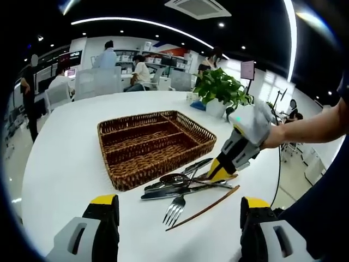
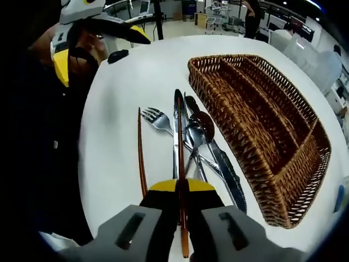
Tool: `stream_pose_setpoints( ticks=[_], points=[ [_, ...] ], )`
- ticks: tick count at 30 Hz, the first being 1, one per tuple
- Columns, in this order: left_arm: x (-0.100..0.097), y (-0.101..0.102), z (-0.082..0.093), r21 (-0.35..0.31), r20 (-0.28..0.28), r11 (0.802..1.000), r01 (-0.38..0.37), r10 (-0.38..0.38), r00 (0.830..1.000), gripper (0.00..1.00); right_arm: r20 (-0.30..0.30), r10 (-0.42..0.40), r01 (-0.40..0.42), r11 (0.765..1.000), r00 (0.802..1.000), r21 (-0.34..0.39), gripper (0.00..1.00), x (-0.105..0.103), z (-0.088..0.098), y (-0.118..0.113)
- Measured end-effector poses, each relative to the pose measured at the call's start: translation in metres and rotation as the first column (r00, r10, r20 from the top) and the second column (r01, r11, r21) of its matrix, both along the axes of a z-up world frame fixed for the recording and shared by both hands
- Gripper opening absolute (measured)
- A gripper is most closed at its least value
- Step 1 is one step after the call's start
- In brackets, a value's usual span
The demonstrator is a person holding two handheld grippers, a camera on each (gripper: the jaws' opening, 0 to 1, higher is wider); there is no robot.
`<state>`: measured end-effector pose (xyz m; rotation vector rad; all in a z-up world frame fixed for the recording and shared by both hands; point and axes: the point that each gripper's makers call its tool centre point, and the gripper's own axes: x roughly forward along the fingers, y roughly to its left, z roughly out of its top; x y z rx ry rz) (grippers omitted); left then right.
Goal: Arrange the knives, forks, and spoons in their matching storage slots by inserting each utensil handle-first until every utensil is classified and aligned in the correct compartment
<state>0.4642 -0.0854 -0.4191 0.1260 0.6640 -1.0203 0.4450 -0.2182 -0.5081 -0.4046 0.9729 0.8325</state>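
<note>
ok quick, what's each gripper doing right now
left gripper: open, holding nothing.
right gripper: shut on a thin brown stick over the cutlery pile.

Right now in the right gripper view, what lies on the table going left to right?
Loose brown chopstick → fork → the chopstick clamped between the right gripper's jaws → serrated knife → wicker basket. The spoons overlap in the pile, so I leave them out.
</note>
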Motion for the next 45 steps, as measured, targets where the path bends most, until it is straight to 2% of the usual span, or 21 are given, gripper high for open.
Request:
stream_pose_setpoints(
  ticks=[2,3,9,12,14,16,19,22,26,28,30,31,32,33,34,40,45],
  points=[
    [0.0,-0.001,0.003,-0.007,0.007,1.0,0.004,-0.004,1.0,0.96,-0.005,-0.048,0.048,0.998,0.999,0.035,0.02,0.0,0.003,0.001],
    [0.0,-0.001,0.004,-0.01,0.011,1.0,0.009,-0.009,1.0,0.96,0.01,-0.056,0.055,0.998,0.998,0.039,0.02,0.001,0.006,-0.001],
    [-0.002,0.0,0.006,-0.012,0.027,1.0,0.021,-0.02,0.999,0.95,0.017,-0.117,0.116,0.991,0.993,0.072,0.02,0.001,0.014,-0.003],
    [-0.003,0.0,0.006,-0.007,0.027,1.0,0.018,-0.018,0.999,0.95,0.055,-0.14,0.135,0.987,0.989,0.085,0.02,0.001,0.025,-0.002],
    [-0.002,0.0,0.009,-0.009,0.037,1.0,-0.005,0.005,0.999,0.95,0.096,-0.155,0.143,0.982,0.983,0.123,0.02,-0.002,0.041,0.005],
    [-0.001,-0.003,0.013,-0.017,0.04,1.0,-0.01,0.01,0.999,0.95,0.115,-0.156,0.141,0.981,0.981,0.13,0.02,-0.006,0.049,0.008],
    [-0.001,-0.015,0.019,-0.04,0.029,0.999,0.006,-0.005,1.0,0.92,0.155,-0.185,0.159,0.973,0.97,0.167,0.02,-0.008,0.064,0.013],
    [0.002,-0.031,0.026,-0.066,0.022,0.998,0.022,-0.021,1.0,0.89,0.199,-0.196,0.162,0.971,0.96,0.174,0.02,-0.009,0.075,0.012],
    [0.006,-0.051,0.036,-0.115,-0.006,0.993,0.033,-0.034,0.999,0.84,0.219,-0.241,0.2,0.96,0.945,0.194,0.02,-0.01,0.086,0.006],
    [0.006,-0.061,0.044,-0.135,0.0,0.99,0.045,-0.045,0.999,0.84,0.237,-0.236,0.193,0.963,0.942,0.188,0.02,-0.013,0.091,0.004],
    [0.003,-0.077,0.054,-0.193,-0.021,0.98,0.047,-0.052,0.998,0.82,0.256,-0.233,0.189,0.965,0.938,0.184,0.0,-0.016,0.097,0.001],
    [0.001,-0.087,0.06,-0.244,-0.052,0.969,0.037,-0.051,0.997,0.81,0.263,-0.237,0.19,0.963,0.935,0.191,0.0,-0.017,0.1,-0.001],
    [-0.001,-0.094,0.065,-0.275,-0.073,0.961,0.033,-0.055,0.996,0.8,0.281,-0.256,0.204,0.958,0.925,0.204,0.0,-0.017,0.106,-0.006],
    [-0.003,-0.103,0.072,-0.305,-0.092,0.952,0.031,-0.062,0.994,0.79,0.28,-0.261,0.206,0.956,0.924,0.21,0.0,-0.019,0.109,-0.008],
    [-0.004,-0.108,0.076,-0.318,-0.089,0.948,0.031,-0.062,0.994,0.78,0.281,-0.275,0.215,0.95,0.919,0.228,0.0,-0.019,0.113,-0.01],
    [-0.006,-0.134,0.082,-0.273,-0.053,0.96,0.055,-0.073,0.996,0.78,0.323,-0.342,0.254,0.925,0.882,0.284,0.0,-0.019,0.134,-0.032],
    [-0.01,-0.15,0.094,-0.308,-0.064,0.95,0.046,-0.069,0.996,0.68,0.338,-0.392,0.275,0.897,0.856,0.346,0.0,-0.021,0.151,-0.045]
  ],
)
